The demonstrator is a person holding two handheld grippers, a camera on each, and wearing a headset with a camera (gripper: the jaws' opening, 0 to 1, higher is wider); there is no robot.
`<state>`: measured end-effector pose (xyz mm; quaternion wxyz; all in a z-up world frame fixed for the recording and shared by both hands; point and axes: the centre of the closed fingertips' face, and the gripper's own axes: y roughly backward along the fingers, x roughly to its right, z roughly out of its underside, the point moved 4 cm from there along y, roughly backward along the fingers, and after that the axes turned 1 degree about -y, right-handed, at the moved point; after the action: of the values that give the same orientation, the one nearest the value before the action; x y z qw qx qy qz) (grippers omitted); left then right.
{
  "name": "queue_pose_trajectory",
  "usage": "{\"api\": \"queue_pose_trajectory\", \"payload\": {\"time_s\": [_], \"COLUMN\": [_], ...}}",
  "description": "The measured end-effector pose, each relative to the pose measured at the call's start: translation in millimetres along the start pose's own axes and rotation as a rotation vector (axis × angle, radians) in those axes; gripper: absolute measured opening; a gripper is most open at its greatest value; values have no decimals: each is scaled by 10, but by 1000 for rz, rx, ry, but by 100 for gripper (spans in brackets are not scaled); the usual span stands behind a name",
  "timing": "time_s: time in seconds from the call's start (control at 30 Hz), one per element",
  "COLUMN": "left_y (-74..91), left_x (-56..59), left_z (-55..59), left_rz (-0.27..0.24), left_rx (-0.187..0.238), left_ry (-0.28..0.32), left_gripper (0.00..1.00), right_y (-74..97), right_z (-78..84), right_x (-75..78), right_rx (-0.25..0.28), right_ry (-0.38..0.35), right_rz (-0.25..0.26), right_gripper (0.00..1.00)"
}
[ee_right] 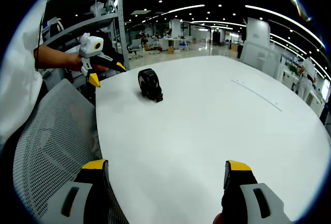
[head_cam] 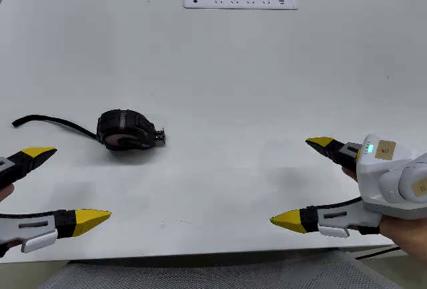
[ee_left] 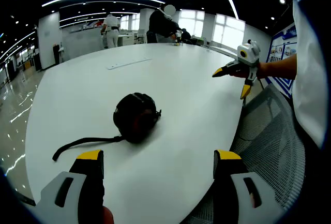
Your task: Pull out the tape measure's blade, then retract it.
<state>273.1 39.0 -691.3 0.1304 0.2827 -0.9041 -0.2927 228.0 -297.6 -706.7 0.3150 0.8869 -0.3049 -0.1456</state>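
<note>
The tape measure (head_cam: 127,131) is seen lying on the left part of the white surface (head_cam: 233,89). It is a dark, rounded case, and its wrist strap (head_cam: 50,122) is trailed out to the left. The blade is judged to be fully wound in, since only the end hook (head_cam: 161,137) is shown at the mouth of the case. That mouth is turned to the right, toward the middle of the surface.

The left claw (head_cam: 70,183) is held at the near left edge, near the case but apart from it. Its yellow-tipped jaws are spread wide and nothing is held between them. The right claw (head_cam: 292,181) is held at the near right, well apart from the tape measure, with its jaws likewise spread and empty. The two are pointed inward, toward one another.

This placing is read as a ready stance, with the pull not yet begun. The left claw is probably kept close so that the case can be gripped and steadied. The right claw is left free on the side the hook faces, so that the blade can be drawn rightward over bare surface. A power strip (head_cam: 240,1) is set at the far side, well clear of that path.

The hook is small and thin, so a careful pinch is likely to be needed. The unheld case could be dragged along if it is not steadied first.
</note>
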Motion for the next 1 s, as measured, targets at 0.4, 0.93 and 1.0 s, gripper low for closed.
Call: {"api": "queue_pose_trajectory", "payload": {"time_s": [0.4,0.93,1.0], "left_y": [14,-3,-12], "left_x": [-41,-101,-122], "left_z": [9,-11,-33], "left_rz": [-1,14,19], "left_rx": [0,-2,-5], "left_ry": [2,-11,-22], "left_gripper": [84,84,84], "right_y": [6,-10,-33], "right_z": [-29,-108,-149], "right_x": [-24,-8,-7], "right_rx": [-6,6,15], "right_ry": [15,-5,-8], "right_rz": [2,0,-4], "right_gripper": [92,92,92]}}
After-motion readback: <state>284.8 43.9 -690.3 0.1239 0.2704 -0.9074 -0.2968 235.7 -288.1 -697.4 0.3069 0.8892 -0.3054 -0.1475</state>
